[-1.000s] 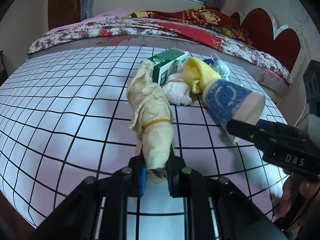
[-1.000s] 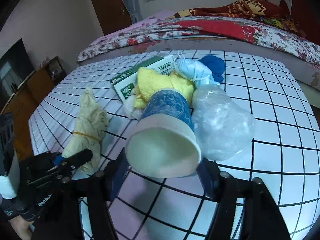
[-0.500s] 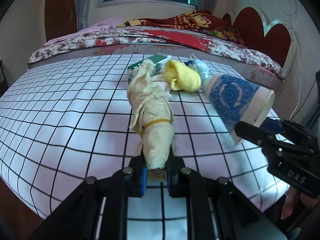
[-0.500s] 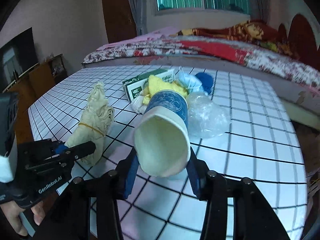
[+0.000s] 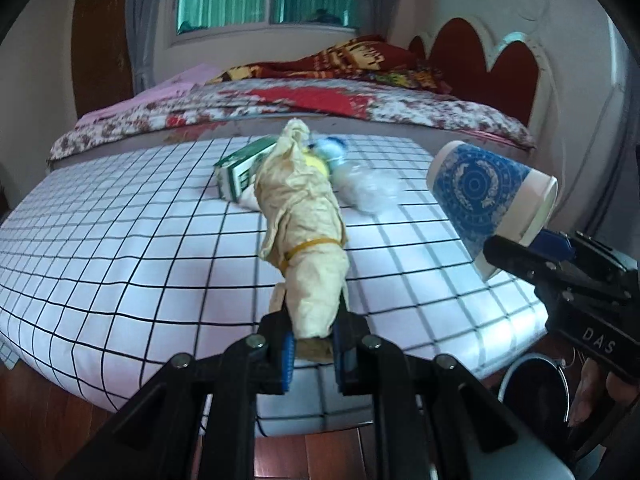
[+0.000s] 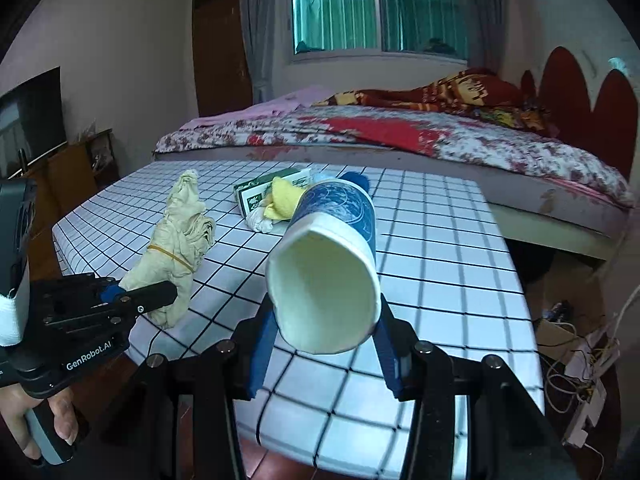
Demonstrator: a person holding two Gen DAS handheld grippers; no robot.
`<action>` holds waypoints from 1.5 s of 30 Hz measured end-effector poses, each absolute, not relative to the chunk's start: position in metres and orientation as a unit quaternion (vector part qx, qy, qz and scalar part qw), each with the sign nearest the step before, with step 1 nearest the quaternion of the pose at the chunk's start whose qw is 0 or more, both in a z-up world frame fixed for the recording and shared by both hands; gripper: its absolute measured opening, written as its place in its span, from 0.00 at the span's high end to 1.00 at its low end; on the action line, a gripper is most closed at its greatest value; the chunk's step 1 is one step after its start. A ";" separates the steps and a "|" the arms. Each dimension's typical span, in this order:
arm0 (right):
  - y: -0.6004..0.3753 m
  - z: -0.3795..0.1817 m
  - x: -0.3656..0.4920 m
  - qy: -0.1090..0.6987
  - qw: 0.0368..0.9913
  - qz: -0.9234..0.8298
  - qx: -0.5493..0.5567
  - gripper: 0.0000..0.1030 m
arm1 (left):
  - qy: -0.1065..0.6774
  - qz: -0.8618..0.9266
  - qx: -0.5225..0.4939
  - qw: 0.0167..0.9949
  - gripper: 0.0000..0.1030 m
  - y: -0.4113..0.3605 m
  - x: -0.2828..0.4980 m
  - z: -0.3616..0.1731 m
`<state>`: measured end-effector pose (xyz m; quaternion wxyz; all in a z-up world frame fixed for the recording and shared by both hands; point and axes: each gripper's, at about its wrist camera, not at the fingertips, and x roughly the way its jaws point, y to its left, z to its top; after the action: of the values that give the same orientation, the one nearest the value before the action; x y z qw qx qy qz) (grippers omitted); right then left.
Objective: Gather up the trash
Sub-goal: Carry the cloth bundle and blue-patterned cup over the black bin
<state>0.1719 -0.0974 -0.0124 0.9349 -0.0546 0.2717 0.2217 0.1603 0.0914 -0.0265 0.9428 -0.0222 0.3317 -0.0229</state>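
My left gripper (image 5: 314, 344) is shut on the lower end of a crumpled beige bundle (image 5: 304, 232) tied with a yellow rubber band. It holds the bundle off the checked table (image 5: 120, 240), pointing toward the pile. In the right wrist view the same bundle (image 6: 176, 240) hangs at the left. My right gripper (image 6: 325, 340) is shut on a blue-patterned paper cup (image 6: 328, 272), whose open mouth faces the camera and is squeezed oval. The cup (image 5: 484, 196) also shows at the right of the left wrist view, lifted past the table's near right corner.
A green box (image 5: 240, 168), yellow cloth (image 6: 282, 200), white tissue (image 6: 260, 222), clear plastic bag (image 5: 364, 188) and a blue-white mask (image 5: 330, 148) lie piled on the table. A bed (image 5: 320, 100) stands behind. A dark round bin (image 5: 532, 392) sits on the floor below right; cables (image 6: 576, 360) lie nearby.
Both grippers have drawn back and up from the table with their loads. The cup was lifted off the pile and squeezed narrower. The pile now looks farther away.
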 end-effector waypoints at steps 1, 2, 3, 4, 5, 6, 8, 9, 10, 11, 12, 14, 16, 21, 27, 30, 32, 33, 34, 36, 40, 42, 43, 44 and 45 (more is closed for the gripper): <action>-0.102 -0.010 0.167 0.268 0.936 0.219 -0.055 0.54 | 0.329 -0.027 -0.020 0.944 0.84 0.087 0.157 -0.025; -0.107 -0.008 0.160 0.265 0.938 0.215 -0.055 0.54 | 0.326 -0.032 -0.018 0.945 0.84 0.082 0.153 -0.023; -0.112 -0.006 0.154 0.262 0.940 0.210 -0.056 0.54 | 0.323 -0.038 -0.013 0.946 0.84 0.076 0.149 -0.022; -0.116 -0.004 0.150 0.260 0.942 0.206 -0.055 0.54 | 0.321 -0.043 -0.009 0.946 0.84 0.071 0.146 -0.022; -0.123 -0.003 0.145 0.259 0.943 0.201 -0.052 0.54 | 0.319 -0.049 -0.006 0.946 0.84 0.066 0.143 -0.022; -0.128 -0.003 0.141 0.258 0.945 0.196 -0.048 0.54 | 0.318 -0.055 -0.006 0.946 0.84 0.061 0.141 -0.021; -0.141 -0.002 0.133 0.259 0.947 0.184 -0.043 0.54 | 0.317 -0.068 -0.002 0.946 0.84 0.050 0.138 -0.022; -0.149 -0.002 0.129 0.260 0.949 0.177 -0.038 0.54 | 0.317 -0.074 -0.001 0.946 0.84 0.045 0.136 -0.022; -0.154 -0.003 0.127 0.260 0.949 0.172 -0.036 0.54 | 0.317 -0.080 0.000 0.945 0.84 0.040 0.135 -0.022; -0.162 -0.003 0.123 0.261 0.951 0.164 -0.034 0.54 | 0.316 -0.090 0.002 0.944 0.84 0.033 0.135 -0.022; -0.169 -0.003 0.119 0.261 0.952 0.156 -0.032 0.54 | 0.316 -0.096 0.004 0.944 0.84 0.028 0.134 -0.022; -0.183 -0.003 0.112 0.262 0.954 0.143 -0.027 0.54 | 0.315 -0.112 0.010 0.943 0.84 0.015 0.133 -0.021; -0.198 -0.002 0.105 0.261 0.957 0.128 -0.026 0.54 | 0.313 -0.125 0.014 0.941 0.84 0.003 0.129 -0.021; -0.234 -0.004 0.089 0.262 0.960 0.097 -0.019 0.54 | 0.313 -0.162 0.027 0.935 0.84 -0.031 0.125 -0.023; -0.270 -0.010 0.073 0.268 0.961 0.061 -0.011 0.54 | 0.317 -0.205 0.049 0.925 0.84 -0.077 0.115 -0.029; -0.286 -0.016 0.065 0.272 0.961 0.048 -0.006 0.54 | 0.323 -0.223 0.060 0.918 0.84 -0.095 0.111 -0.034; -0.297 -0.020 0.061 0.277 0.960 0.041 -0.003 0.54 | 0.331 -0.237 0.066 0.911 0.84 -0.105 0.108 -0.040; -0.302 -0.023 0.059 0.280 0.959 0.036 -0.003 0.54 | 0.334 -0.242 0.069 0.908 0.84 -0.109 0.107 -0.042; -0.308 -0.027 0.057 0.282 0.959 0.033 -0.002 0.54 | 0.338 -0.249 0.072 0.905 0.84 -0.113 0.107 -0.045; -0.319 -0.034 0.051 0.289 0.957 0.026 -0.002 0.54 | 0.346 -0.265 0.078 0.897 0.84 -0.124 0.104 -0.052; -0.336 -0.051 0.038 0.307 0.952 0.020 -0.008 0.54 | 0.362 -0.296 0.090 0.879 0.84 -0.143 0.099 -0.067; -0.345 -0.063 0.033 0.319 0.947 0.018 -0.012 0.54 | 0.371 -0.314 0.096 0.869 0.85 -0.153 0.095 -0.075; -0.349 -0.069 0.031 0.325 0.945 0.018 -0.013 0.54 | 0.377 -0.323 0.095 0.863 0.85 -0.157 0.094 -0.080; -0.353 -0.076 0.030 0.334 0.942 0.016 -0.013 0.54 | 0.383 -0.327 0.095 0.859 0.85 -0.161 0.094 -0.084; -0.357 -0.083 0.028 0.342 0.939 0.017 -0.013 0.54 | 0.391 -0.334 0.099 0.852 0.84 -0.165 0.093 -0.089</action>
<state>0.0283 -0.3567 -0.0827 0.9394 -0.0127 0.3423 0.0166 0.0935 -0.1654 -0.0894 0.8520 0.0993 0.3909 -0.3338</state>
